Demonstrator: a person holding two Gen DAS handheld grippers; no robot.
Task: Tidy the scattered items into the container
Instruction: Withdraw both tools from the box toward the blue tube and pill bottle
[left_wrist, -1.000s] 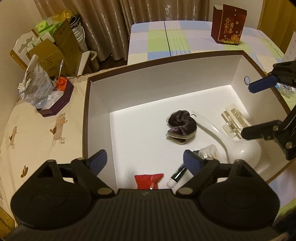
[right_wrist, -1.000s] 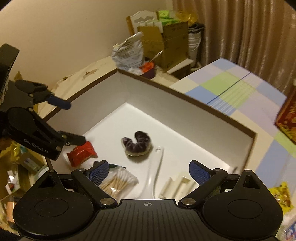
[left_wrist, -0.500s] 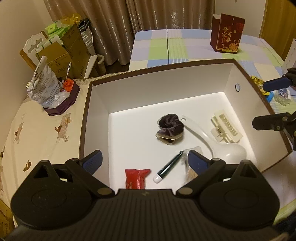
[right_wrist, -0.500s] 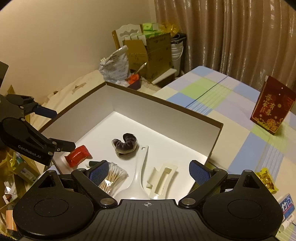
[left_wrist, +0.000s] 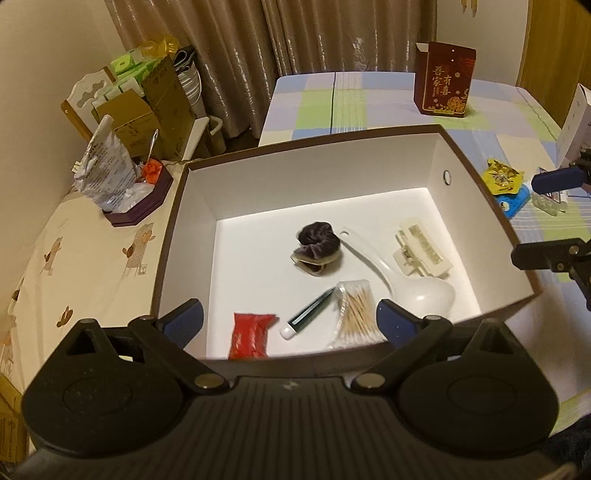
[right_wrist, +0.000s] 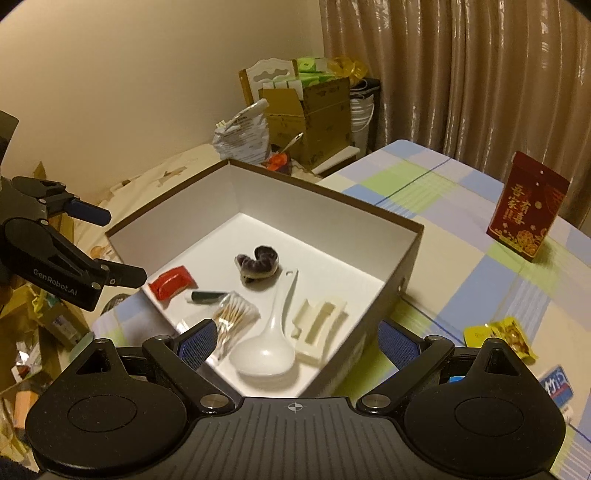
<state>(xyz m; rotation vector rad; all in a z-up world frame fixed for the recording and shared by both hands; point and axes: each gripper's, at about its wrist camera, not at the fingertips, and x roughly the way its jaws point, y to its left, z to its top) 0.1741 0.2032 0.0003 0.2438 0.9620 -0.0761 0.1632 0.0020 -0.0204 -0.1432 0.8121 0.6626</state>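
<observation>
A brown box with white inside (left_wrist: 439, 166) (right_wrist: 402, 254) holds a dark scrunchie (left_wrist: 318, 246) (right_wrist: 258, 263), white ladle (left_wrist: 417, 291) (right_wrist: 269, 350), cream hair clip (left_wrist: 423, 249) (right_wrist: 317, 325), cotton swab pack (left_wrist: 356, 312) (right_wrist: 236, 314), green tube (left_wrist: 310, 319) (right_wrist: 205, 296) and red packet (left_wrist: 251, 334) (right_wrist: 171, 282). My left gripper (left_wrist: 290, 325) (right_wrist: 107, 247) is open and empty above the box's near edge. My right gripper (right_wrist: 295, 341) (left_wrist: 539, 218) is open and empty over the box's right corner. A yellow snack packet (left_wrist: 502, 177) (right_wrist: 498, 336) and blue item (left_wrist: 511, 201) (right_wrist: 556, 382) lie on the table outside.
A red gift box (left_wrist: 443, 83) (right_wrist: 526, 212) stands on the checked tablecloth. A purple tray with a crumpled bag (left_wrist: 122, 184) (right_wrist: 243, 136) sits left of the box. Cardboard boxes (left_wrist: 155, 99) and curtains are behind.
Both grippers have pulled back and up from the box, so more of it and the table shows. The items in the box have not moved.
</observation>
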